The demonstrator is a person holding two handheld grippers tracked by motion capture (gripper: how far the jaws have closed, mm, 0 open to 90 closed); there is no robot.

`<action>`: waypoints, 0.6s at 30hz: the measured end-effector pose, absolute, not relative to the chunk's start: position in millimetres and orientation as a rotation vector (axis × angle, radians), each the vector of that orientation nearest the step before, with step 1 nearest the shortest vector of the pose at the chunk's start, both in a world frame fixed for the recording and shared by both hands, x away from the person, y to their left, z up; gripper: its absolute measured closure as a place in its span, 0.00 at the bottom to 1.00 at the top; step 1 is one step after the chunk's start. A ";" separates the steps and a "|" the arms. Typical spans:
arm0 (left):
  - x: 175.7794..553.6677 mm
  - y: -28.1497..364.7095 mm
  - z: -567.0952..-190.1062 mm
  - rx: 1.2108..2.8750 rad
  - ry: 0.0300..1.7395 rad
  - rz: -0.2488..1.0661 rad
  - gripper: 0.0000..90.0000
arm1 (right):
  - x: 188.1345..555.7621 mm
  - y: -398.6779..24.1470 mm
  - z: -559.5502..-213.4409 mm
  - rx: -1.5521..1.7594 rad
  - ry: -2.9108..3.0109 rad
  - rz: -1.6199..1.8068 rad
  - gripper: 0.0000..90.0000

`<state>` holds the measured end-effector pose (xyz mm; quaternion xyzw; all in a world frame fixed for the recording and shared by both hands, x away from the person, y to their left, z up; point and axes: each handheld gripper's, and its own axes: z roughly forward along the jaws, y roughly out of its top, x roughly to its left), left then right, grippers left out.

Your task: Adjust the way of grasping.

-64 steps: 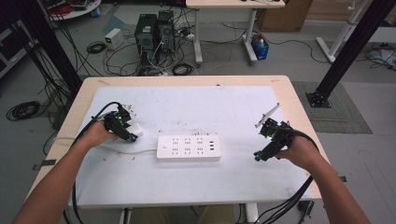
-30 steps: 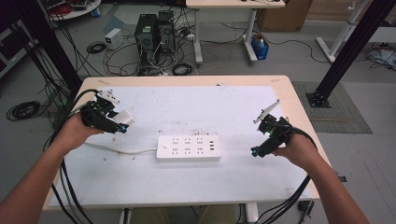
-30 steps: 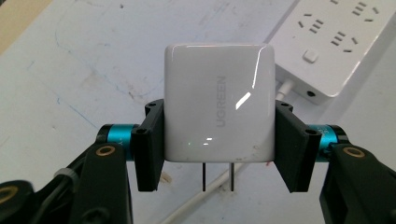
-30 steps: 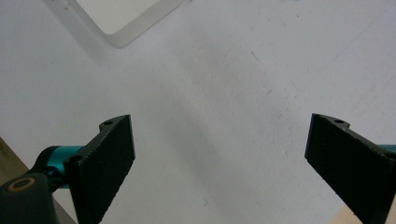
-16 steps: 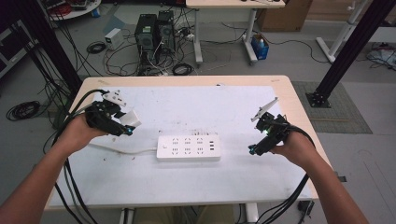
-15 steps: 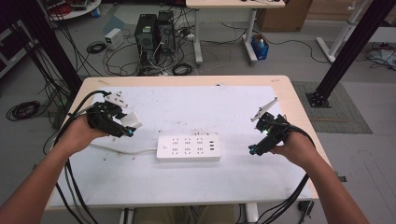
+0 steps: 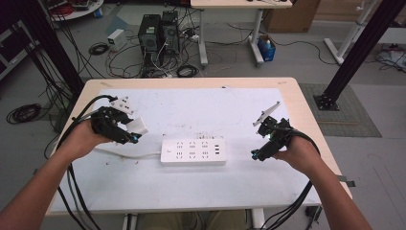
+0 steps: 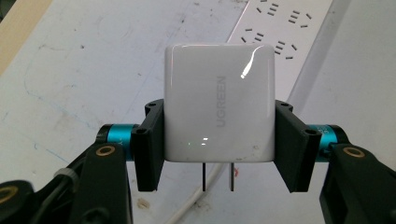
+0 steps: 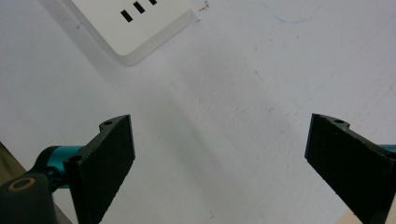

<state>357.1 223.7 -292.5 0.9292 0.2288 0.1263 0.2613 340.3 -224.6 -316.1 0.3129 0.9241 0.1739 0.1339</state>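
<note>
Left gripper view: white charger marked "UGREEN" in grey letters that run up the face, clamped by its two side walls in the left gripper; its two flat prongs point toward the bottom of the frame, its long axis runs bottom to top. High view: charger at centre left, left of the white power strip. Right gripper stands wide apart, holding nothing, at centre right above the table.

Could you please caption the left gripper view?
Left gripper clamps a white charger, prongs toward camera, above the power strip.
</note>
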 end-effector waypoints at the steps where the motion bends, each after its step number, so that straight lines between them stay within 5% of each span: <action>1: 356.9 222.8 -292.4 2.512 0.618 0.344 0.47 | 340.4 -223.5 -315.7 0.902 2.680 0.507 0.09; 18: 352.1 185.9 -293.9 2.485 0.406 0.332 0.47 | 340.3 -221.0 -315.4 1.117 2.659 0.788 0.09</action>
